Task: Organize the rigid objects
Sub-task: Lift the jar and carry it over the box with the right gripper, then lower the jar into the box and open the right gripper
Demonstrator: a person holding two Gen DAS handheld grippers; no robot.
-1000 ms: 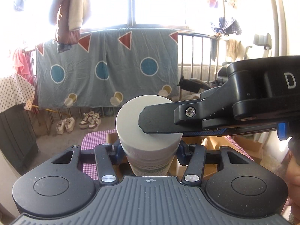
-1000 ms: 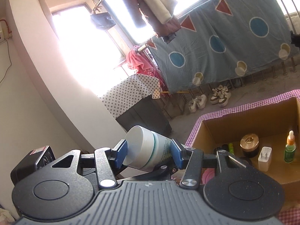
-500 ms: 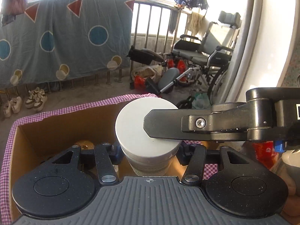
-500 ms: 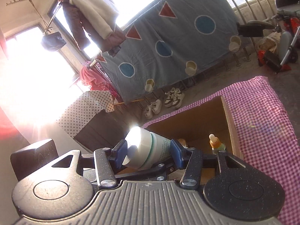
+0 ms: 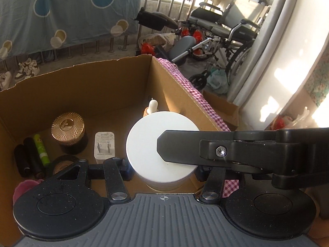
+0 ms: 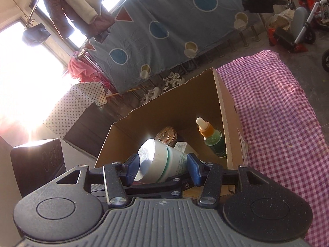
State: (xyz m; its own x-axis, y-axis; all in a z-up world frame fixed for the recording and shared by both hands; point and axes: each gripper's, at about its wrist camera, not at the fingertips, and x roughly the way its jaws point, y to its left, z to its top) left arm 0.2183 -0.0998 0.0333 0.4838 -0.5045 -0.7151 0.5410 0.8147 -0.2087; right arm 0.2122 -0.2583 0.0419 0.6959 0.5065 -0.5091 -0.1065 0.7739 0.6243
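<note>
A white jar with a white lid (image 5: 148, 144) and a green band (image 6: 164, 162) is held by both grippers at once, above the right part of an open cardboard box (image 5: 86, 86). My left gripper (image 5: 162, 170) is shut on the jar's body. My right gripper (image 6: 162, 170) is shut on it lid to base; one of its fingers (image 5: 185, 150) crosses the lid in the left wrist view. In the box stand a gold-lidded jar (image 5: 67, 129), a white plug adapter (image 5: 103, 146) and a dropper bottle (image 6: 211, 138).
The box (image 6: 226, 111) sits on a purple checked cloth (image 6: 277, 103). Dark tubes and a green tube (image 5: 41, 150) lie at its left side, with a pink thing (image 5: 24, 187) and a tape roll (image 5: 61, 162). A wheelchair (image 5: 222, 28) stands beyond the table.
Both grippers carried the jar rightward and down, tilting toward the box. The box interior has come into full view below the jar. Both grips are unchanged.
</note>
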